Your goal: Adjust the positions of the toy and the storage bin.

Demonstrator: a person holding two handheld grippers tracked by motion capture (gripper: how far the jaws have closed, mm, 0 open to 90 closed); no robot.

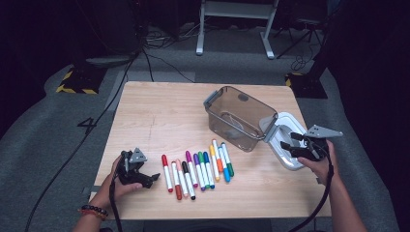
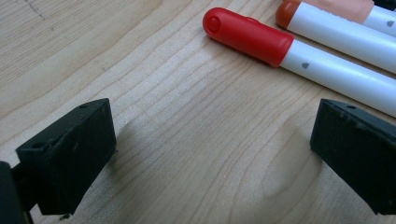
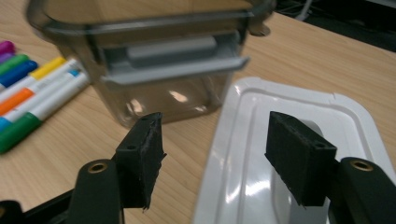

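A wooden table (image 1: 159,121) stands on grey carpet, with dark stands and cables beyond its far edge. On its right half sits a smoky clear bin (image 1: 238,117), open at the top, with grey latches at its ends. Just right of the bin, touching or nearly so, a white lid (image 1: 285,145) lies flat near the table's right edge. In front of the bin a row of markers (image 1: 198,170) lies side by side, caps mostly pointing away: red, orange, pink, black, then purple, green, blue, yellow and others.

The bin's tinted walls blur whatever is inside it. In the right gripper view the bin's rim and the markers are cut off by the frame.

The left gripper (image 1: 145,178) rests low at the near left, held in a hand (image 1: 113,186), jaws pointed toward the red marker (image 2: 250,35). Its jaws stand wide apart over bare wood, holding nothing, with the red cap just beyond them. The right gripper (image 1: 290,142) hovers over the lid, its jaws spread wide and empty, one over the lid and one over the wood beside the bin.
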